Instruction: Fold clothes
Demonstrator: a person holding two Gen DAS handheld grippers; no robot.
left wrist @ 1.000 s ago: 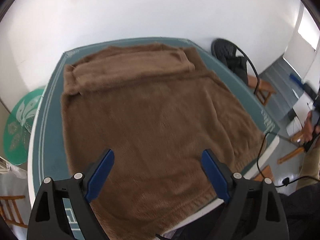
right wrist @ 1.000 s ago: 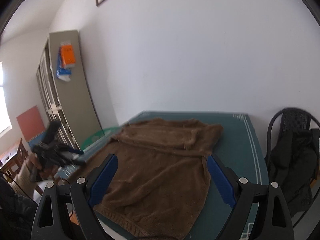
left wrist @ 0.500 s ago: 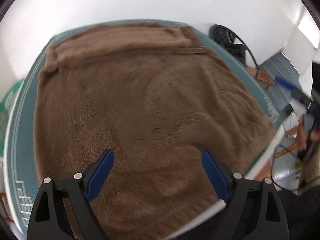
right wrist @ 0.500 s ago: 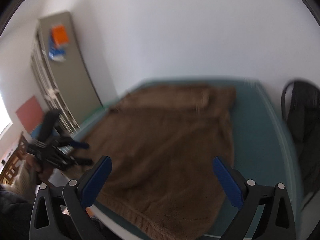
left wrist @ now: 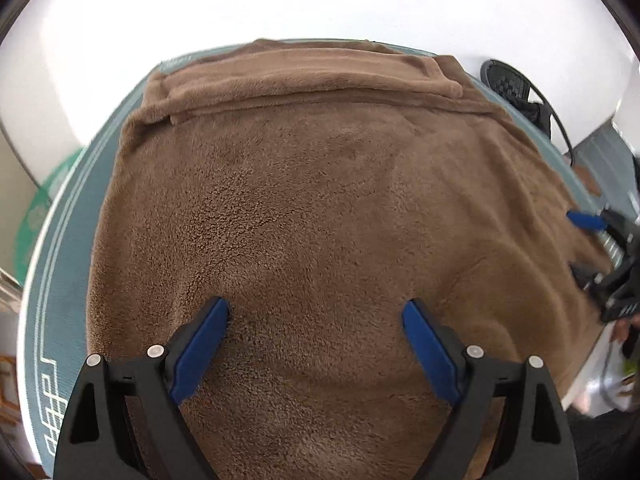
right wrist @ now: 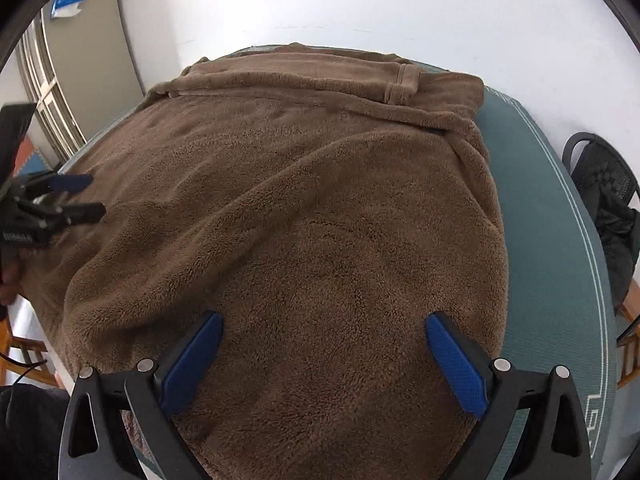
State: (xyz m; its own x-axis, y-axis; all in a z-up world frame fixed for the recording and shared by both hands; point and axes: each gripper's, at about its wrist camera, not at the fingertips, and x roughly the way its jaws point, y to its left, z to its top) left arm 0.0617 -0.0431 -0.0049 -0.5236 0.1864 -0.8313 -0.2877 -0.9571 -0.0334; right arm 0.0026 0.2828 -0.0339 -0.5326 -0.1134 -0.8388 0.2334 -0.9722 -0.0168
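White walls frame a teal-green table [left wrist: 72, 216] where a fluffy brown fleece garment [left wrist: 320, 200] lies spread, sleeve folded along its far edge. Both tools have dropped close over the near hem within a second — left gripper [left wrist: 316, 312] and right gripper [right wrist: 324, 322] spread wide, holding nothing — apparently poised for a pinch.
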